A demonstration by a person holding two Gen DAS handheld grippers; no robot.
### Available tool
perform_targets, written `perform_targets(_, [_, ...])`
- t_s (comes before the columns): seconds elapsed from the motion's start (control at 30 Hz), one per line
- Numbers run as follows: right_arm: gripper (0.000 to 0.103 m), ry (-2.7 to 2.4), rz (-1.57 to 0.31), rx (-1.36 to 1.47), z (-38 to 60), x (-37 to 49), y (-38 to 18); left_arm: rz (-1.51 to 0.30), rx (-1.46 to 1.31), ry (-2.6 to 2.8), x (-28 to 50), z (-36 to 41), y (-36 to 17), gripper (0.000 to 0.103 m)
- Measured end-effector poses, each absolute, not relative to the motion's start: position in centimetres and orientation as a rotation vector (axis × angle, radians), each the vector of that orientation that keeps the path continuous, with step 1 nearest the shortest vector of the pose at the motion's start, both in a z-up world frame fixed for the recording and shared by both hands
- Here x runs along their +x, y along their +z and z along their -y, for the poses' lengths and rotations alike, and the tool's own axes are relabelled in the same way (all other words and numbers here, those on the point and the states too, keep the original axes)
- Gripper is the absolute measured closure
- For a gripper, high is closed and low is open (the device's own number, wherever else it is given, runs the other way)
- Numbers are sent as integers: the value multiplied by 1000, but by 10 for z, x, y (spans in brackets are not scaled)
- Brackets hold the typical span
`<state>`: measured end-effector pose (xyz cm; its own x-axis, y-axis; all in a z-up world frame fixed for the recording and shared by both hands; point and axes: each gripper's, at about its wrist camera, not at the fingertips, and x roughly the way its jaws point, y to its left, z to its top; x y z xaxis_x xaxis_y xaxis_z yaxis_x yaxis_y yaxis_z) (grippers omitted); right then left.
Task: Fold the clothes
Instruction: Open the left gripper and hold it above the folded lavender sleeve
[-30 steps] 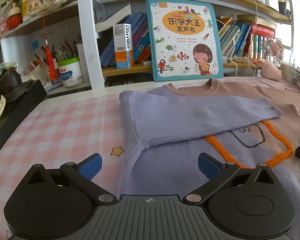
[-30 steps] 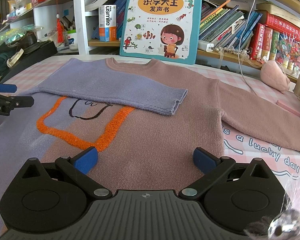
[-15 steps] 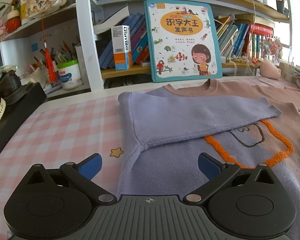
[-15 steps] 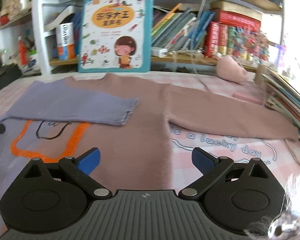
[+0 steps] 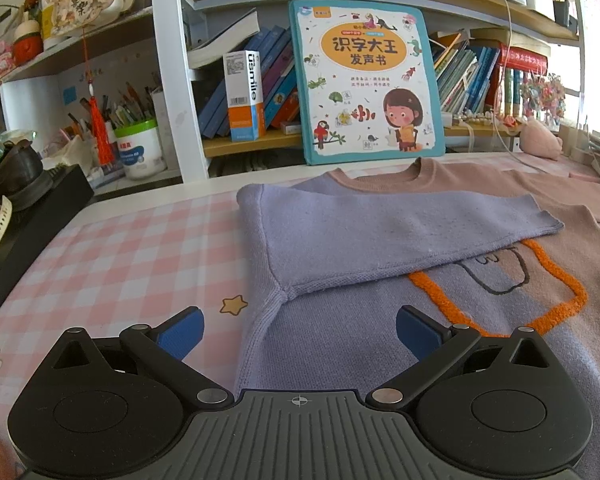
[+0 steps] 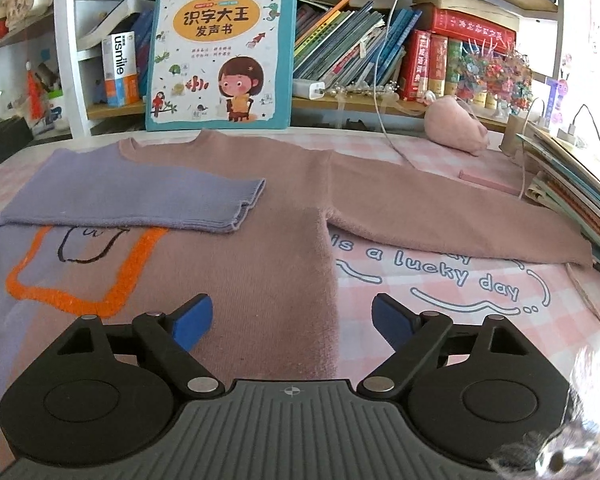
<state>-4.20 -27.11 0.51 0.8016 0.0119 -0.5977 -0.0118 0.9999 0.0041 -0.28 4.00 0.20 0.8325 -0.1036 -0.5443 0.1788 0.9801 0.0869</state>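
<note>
Swinging rightward over the last second, the right gripper (image 6: 292,320) now faces the pink half of the two-tone knitted sweater (image 6: 236,256) and its outstretched pink sleeve (image 6: 440,220), where a second ago it looked mostly at the lilac half and the orange fuzzy outline (image 6: 100,276) on the chest. Its blue-padded fingers stand wide apart and hold nothing, poised above the sweater's right side seam. The left gripper (image 5: 300,334) has barely shifted in that time; it too is spread wide and empty, low over the lilac armpit seam.

The lilac sleeve (image 5: 400,236) already lies folded across the chest, its cuff ending near the middle. The pink sleeve lies flat out to the side on the table, unfolded. Judging from this, the turn of the right gripper reads as lining up for that second sleeve fold, which puts the task roughly a third done, with the body fold to come.

The sweater rests front-up on a pink checked tablecloth (image 5: 132,248) printed with stars and the words "a lucky day". Behind it a large teal-bordered children's picture book (image 6: 224,50) leans upright against crowded wooden bookshelves (image 6: 380,100). A pink plush toy (image 6: 456,124) sits near the far edge, with a stack of books (image 6: 572,196) just beside the pink cuff, and a white pen pot (image 5: 140,152) on the left.
</note>
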Motion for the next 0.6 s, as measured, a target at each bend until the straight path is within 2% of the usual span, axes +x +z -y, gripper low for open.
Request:
perform_targets(0.37, [16, 22, -622, -21, 269, -48, 1, -647, 62, -133, 9, -52, -3, 0])
perform_targets(0.6, [17, 25, -633, -2, 271, -46, 1, -587, 131, -91, -2, -42, 0, 0])
